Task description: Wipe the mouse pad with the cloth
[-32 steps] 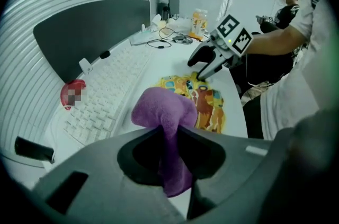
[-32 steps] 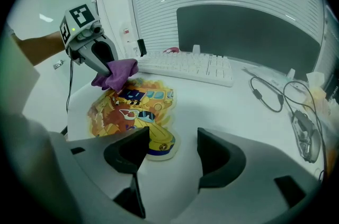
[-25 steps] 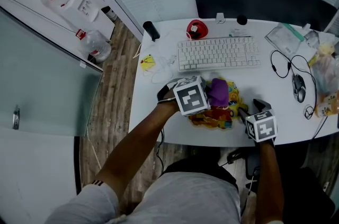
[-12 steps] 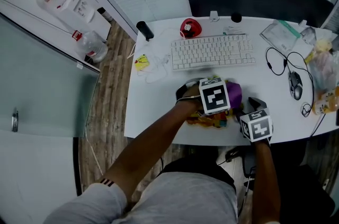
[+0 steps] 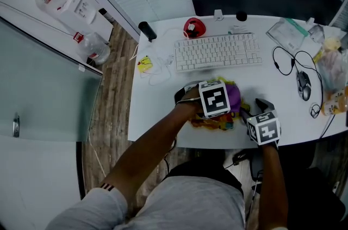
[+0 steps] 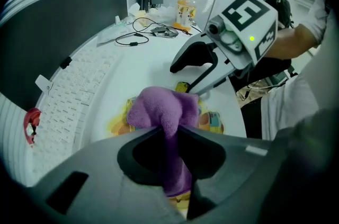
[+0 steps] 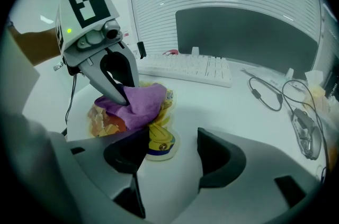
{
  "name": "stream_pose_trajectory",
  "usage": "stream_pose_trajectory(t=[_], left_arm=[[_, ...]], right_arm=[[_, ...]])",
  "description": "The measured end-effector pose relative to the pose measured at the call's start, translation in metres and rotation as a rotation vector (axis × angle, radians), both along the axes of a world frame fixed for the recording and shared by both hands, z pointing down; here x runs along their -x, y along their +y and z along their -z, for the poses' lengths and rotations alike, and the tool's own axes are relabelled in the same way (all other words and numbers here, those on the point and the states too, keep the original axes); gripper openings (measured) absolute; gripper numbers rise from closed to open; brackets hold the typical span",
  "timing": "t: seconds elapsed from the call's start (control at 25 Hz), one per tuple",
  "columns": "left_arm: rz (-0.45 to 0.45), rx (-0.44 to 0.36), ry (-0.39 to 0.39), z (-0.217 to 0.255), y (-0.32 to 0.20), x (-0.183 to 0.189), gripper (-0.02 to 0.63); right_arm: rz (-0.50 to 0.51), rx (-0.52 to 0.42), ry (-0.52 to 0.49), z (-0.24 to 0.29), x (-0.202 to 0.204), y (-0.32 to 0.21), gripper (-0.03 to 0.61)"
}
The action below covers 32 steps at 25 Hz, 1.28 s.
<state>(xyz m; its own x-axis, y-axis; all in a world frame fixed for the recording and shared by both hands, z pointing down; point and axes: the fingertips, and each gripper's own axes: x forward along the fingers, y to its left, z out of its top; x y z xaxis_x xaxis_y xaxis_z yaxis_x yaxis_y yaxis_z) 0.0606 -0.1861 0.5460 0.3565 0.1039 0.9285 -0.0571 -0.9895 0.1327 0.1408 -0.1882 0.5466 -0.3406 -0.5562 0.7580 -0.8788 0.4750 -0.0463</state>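
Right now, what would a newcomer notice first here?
The purple cloth, bunched and clamped in the left gripper, sits on the bright cartoon-printed mouse pad at the front edge of the desk. The right gripper is open at the pad's right end, with a white keyboard just behind both.

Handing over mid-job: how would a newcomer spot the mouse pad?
On the white desk, look between the keyboard and the near edge. The mouse pad lies flat there under the purple cloth; its yellow and orange cartoon print sets it apart.
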Motion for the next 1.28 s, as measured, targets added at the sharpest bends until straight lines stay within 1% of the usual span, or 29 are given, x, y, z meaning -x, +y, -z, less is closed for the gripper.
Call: stream_pose_trajectory(t=[0.16, 0.36, 0.64, 0.76, 0.88, 1.04, 1.16, 1.28], left_arm=[[0.015, -0.006, -0.018, -0.001, 0.007, 0.028, 0.081], [0.079, -0.003, -0.029, -0.004, 0.013, 0.069, 0.081], [0.153, 0.008, -0.073, -0.004, 0.026, 0.128, 0.081], [0.179, -0.003, -0.061, 0.004, 0.033, 0.142, 0.081], [0.179, -0.046, -0.014, 0.023, 0.038, 0.134, 0.081], [0.143, -0.070, 0.052, 0.038, 0.050, 0.100, 0.081], [0.091, -0.068, 0.081, 0.042, 0.060, 0.068, 0.081], [0.050, -0.046, 0.084, 0.035, 0.070, 0.041, 0.081]], right_arm=[[-0.002, -0.001, -0.003, 0.001, 0.000, 0.000, 0.247], [0.000, -0.004, -0.003, 0.000, -0.001, 0.000, 0.247], [0.002, -0.006, -0.005, 0.001, 0.000, 0.000, 0.247], [0.003, -0.005, -0.006, 0.001, 0.000, 0.000, 0.247], [0.004, -0.006, -0.007, 0.001, 0.000, 0.000, 0.247], [0.006, -0.005, -0.008, 0.001, 0.000, 0.000, 0.247], [0.007, -0.006, -0.007, 0.001, 0.000, 0.000, 0.247], [0.007, -0.007, -0.008, 0.000, 0.000, 0.000, 0.247]])
